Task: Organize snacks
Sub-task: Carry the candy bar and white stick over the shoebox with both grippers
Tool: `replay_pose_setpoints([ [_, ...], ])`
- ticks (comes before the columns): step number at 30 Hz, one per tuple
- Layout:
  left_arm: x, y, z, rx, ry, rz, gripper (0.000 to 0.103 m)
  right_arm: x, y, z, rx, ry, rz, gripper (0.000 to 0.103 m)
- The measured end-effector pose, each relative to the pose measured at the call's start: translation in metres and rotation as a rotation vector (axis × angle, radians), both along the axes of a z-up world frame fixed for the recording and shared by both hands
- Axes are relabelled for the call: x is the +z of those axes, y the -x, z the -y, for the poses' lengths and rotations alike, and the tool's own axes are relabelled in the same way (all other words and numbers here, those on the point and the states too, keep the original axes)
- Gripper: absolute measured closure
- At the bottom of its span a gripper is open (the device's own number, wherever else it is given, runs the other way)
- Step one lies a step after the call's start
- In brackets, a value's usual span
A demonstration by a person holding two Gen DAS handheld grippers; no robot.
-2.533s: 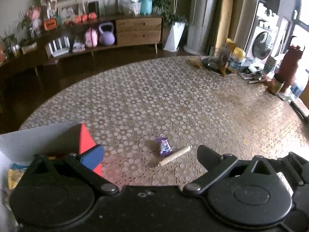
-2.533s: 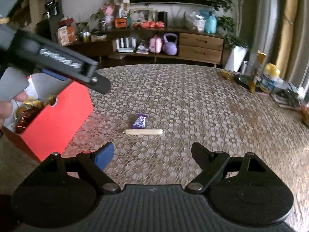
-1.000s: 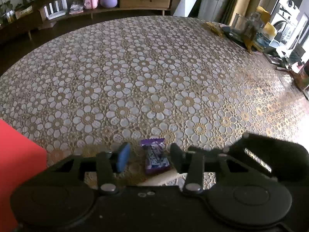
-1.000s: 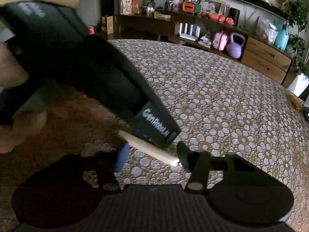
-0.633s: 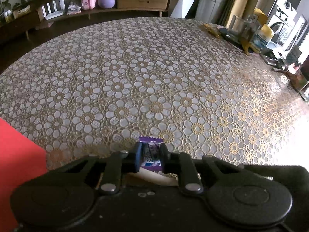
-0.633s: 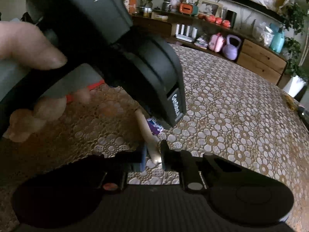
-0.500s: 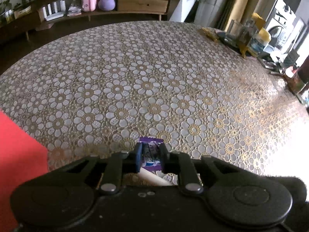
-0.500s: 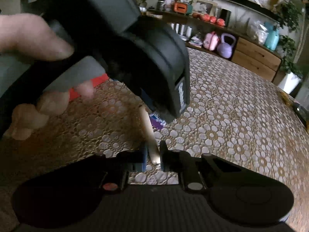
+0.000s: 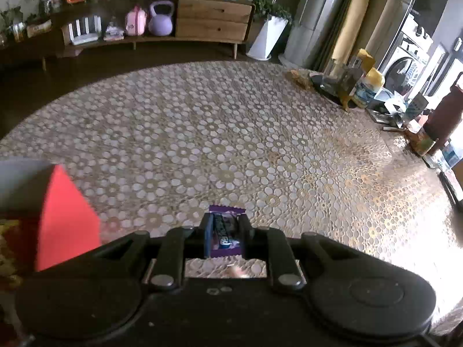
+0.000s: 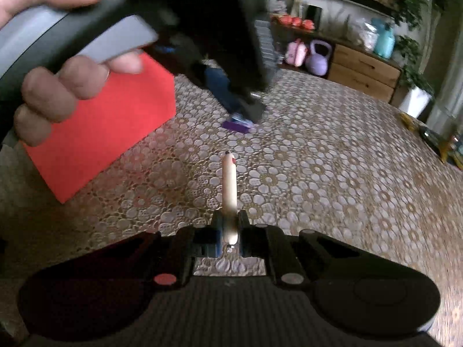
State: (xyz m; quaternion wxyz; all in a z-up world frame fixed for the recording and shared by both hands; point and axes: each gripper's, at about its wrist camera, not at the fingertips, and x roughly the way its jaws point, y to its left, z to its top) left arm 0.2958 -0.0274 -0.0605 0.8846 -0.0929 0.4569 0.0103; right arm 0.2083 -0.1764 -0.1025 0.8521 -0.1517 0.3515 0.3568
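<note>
My left gripper [image 9: 225, 235] is shut on a small purple candy wrapper [image 9: 224, 232] and holds it above the patterned tablecloth. It also shows in the right wrist view [image 10: 241, 115], with the purple candy [image 10: 235, 125] at its tip. My right gripper [image 10: 229, 231] is shut on one end of a cream-coloured sausage stick [image 10: 228, 190], which points forward over the table. A red snack box [image 9: 68, 218] stands at the left; it also shows in the right wrist view [image 10: 98, 133] at the left.
A round table with a floral lace cloth [image 9: 231, 133] fills both views. Bottles, a glass and clutter [image 9: 358, 86] stand at its far right edge. A dark red bottle [image 9: 442, 121] stands further right. A sideboard [image 9: 173, 26] lines the back wall.
Both grippers closed on their snacks and have lifted them off the cloth. The left gripper has moved up and left, toward the red box.
</note>
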Motion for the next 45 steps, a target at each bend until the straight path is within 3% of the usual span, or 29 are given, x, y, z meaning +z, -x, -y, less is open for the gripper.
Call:
replay_pose_setpoints([
  [13, 0.055, 0.074, -0.023, -0.040, 0.000, 0.095, 0.088, 0.067, 0.044, 0.010, -0.160, -0.115, -0.012, 0.093],
  [24, 0.083, 0.136, -0.062, -0.044, -0.030, 0.123, 0.087, 0.116, 0.085, -0.021, -0.165, -0.182, -0.027, 0.093],
  [33, 0.096, 0.177, -0.111, -0.015, -0.059, 0.136, 0.088, 0.136, 0.102, -0.063, -0.156, -0.205, -0.048, 0.093],
  [45, 0.095, 0.206, -0.185, 0.066, -0.097, 0.097, 0.087, 0.139, 0.106, -0.129, -0.113, -0.194, -0.055, 0.093],
])
